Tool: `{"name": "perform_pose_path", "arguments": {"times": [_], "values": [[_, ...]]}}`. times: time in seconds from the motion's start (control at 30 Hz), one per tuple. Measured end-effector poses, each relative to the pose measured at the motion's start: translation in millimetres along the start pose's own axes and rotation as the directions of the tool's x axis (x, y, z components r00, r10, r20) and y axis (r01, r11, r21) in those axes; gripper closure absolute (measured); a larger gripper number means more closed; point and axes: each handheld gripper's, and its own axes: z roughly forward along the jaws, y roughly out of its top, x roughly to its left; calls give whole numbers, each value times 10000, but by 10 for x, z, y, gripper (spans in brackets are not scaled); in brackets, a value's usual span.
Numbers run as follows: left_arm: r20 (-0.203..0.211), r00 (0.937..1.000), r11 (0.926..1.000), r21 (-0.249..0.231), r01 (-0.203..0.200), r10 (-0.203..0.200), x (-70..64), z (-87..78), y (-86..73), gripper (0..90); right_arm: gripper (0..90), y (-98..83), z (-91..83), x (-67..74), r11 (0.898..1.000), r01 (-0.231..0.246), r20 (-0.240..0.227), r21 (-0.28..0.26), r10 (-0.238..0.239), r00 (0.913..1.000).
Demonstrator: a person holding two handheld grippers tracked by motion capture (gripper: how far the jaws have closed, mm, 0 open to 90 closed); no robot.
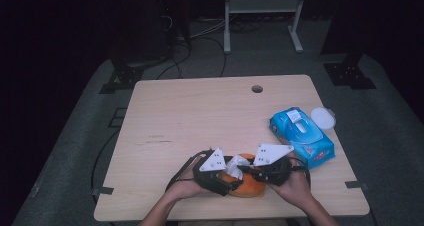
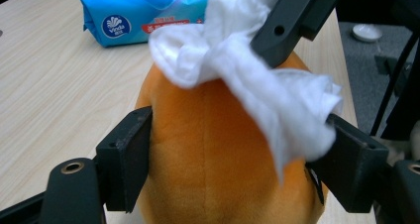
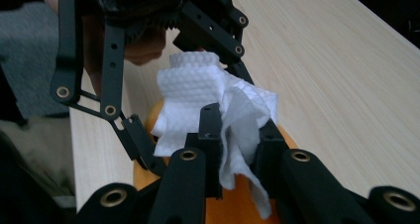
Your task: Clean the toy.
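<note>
Two grippers are met over an orange plush toy [image 1: 246,184] that rests on the table [image 1: 200,116] near its front edge, close to the person. The toy is clasped by the left gripper [image 2: 233,159], whose jaws are set against its two flanks, so it is held steady in place. A white wipe [image 3: 218,105] is pinched by the right gripper [image 3: 236,149], whose jaws are drawn narrow on the bunched cloth, and the wipe is pressed onto the top of the toy. In the left gripper view, part of the wipe is draped down the toy's side as far as one jaw. A blue pack of wipes [image 1: 302,136] lies well apart from the toy, toward the table's right edge, and a small white lid [image 1: 322,117] is seen just beyond the pack. As a judgement, the work appears to be in its middle stage: a wipe has been taken and brought to the toy, and the toy is secured, yet only its top is covered. Its sides and lower part would remain to be wiped, after which the wipe would be put down and the toy released.
</note>
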Motion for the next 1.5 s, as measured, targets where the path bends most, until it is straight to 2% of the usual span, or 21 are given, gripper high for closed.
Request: {"name": "perform_pose_path", "arguments": {"times": [0.07,0.17,0.2,0.3,0.4,0.47,0.57,0.63,0.67,0.7,0.87,0.93,1.0,1.07,1.13,1.23,1.3,1.37,1.43,1.5], "values": [[81,9998,9997,-182,181,-180,15,-7,-21,233,780,-9,-21,-32,9999,0,17,146,0,10000],[95,9998,9993,-300,205,-202,10,5,-17,232,780,-54,-83,-108,9987,-162,123,492,156,9998],[55,9999,9996,-259,88,-86,4,8,-5,233,780,-57,-100,-113,9985,-263,141,490,256,9996],[-104,9998,9997,-130,-192,191,-38,24,33,235,780,-24,-68,-49,9988,-121,229,472,110,9997],[-76,9993,9993,-57,-364,363,-67,35,42,236,779,29,18,16,9998,-58,-87,208,60,9999],[-74,9995,9995,-69,-318,318,-56,30,29,236,779,49,50,34,9997,43,-89,252,-40,10000],[5,9998,9996,-185,-221,222,-35,25,6,239,779,35,6,-24,9995,-77,-113,291,81,9999],[48,10000,9996,-263,-66,67,-23,36,5,239,780,5,-47,-74,9991,-140,171,400,134,9998],[95,9999,9995,-315,-37,40,-33,50,11,238,780,-9,-67,-93,9985,-239,166,497,231,9996],[71,9999,9995,-283,-121,123,-45,66,21,231,780,-14,-73,-97,9983,-377,110,447,373,9992],[103,9994,9993,-136,-340,341,-86,89,21,221,779,62,67,54,9994,55,-92,328,-52,9999],[115,9998,9996,-238,-168,171,-68,76,4,228,779,80,78,55,9988,231,-37,437,-229,9997],[110,9999,9997,-246,-68,71,-51,77,-11,234,780,63,32,-8,9989,32,81,462,-36,10000],[113,9999,9996,-270,-7,10,-30,69,-31,237,780,5,-36,-90,9983,-152,429,554,129,9990],[149,9999,9997,-250,0,4,-10,56,-55,239,780,-79,-118,-176,9973,-464,480,578,436,9979],[171,9995,9995,-173,250,-247,41,31,-96,241,780,-188,-212,-254,9934,-820,589,806,774,9953],[265,9988,9988,-246,424,-417,59,22,-123,241,780,-227,-241,-270,9920,-910,618,878,858,9944],[270,9989,9991,-182,382,-377,58,22,-123,240,780,-223,-231,-255,9920,-921,510,867,879,9948],[294,9992,9996,-105,277,-274,56,18,-114,238,779,-185,-204,-221,9938,-648,494,904,605,9969],[364,9989,9995,-91,312,-308,55,19,-101,225,778,-157,-184,-183,9951,-626,373,767,599,9975]]}}
